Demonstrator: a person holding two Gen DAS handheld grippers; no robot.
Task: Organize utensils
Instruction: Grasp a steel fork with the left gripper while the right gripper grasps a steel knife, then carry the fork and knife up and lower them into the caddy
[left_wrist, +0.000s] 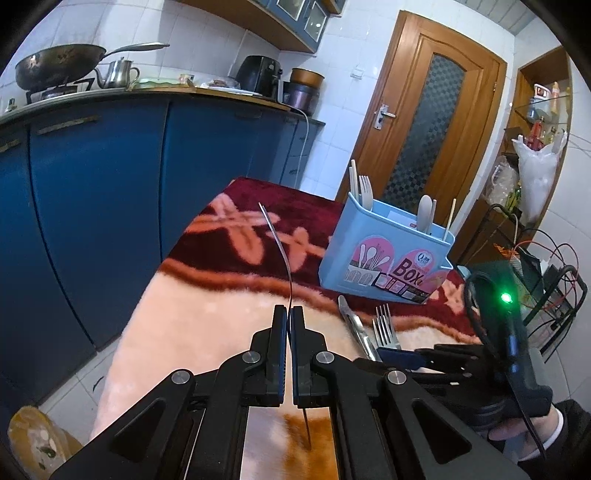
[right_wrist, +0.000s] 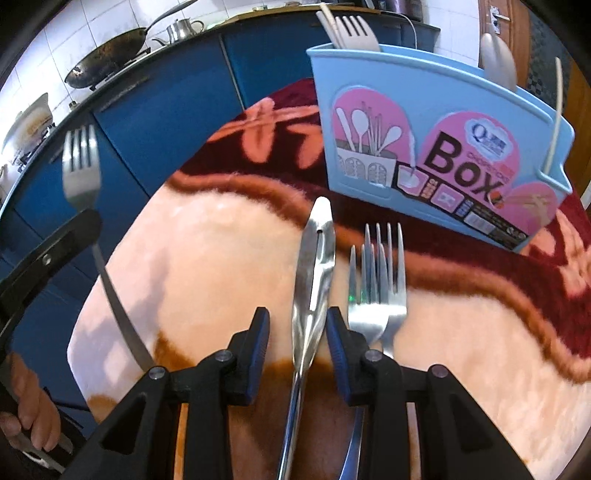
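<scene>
A: What's in the blue chopstick box (right_wrist: 436, 122)?

B: I see a pale fork (right_wrist: 356, 33) at one end, a pale spoon (right_wrist: 498, 61) and a chopstick (right_wrist: 554, 114) at the other.

A: Your grippers?

B: My left gripper (left_wrist: 288, 314) has its fingers pinching a steel fork (right_wrist: 81, 173), raised above the blanket. My right gripper (right_wrist: 297, 328) has its fingers spread around a knife (right_wrist: 314, 266) lying on the blanket-covered desk (right_wrist: 207, 258), beside two forks (right_wrist: 380, 280).
</scene>
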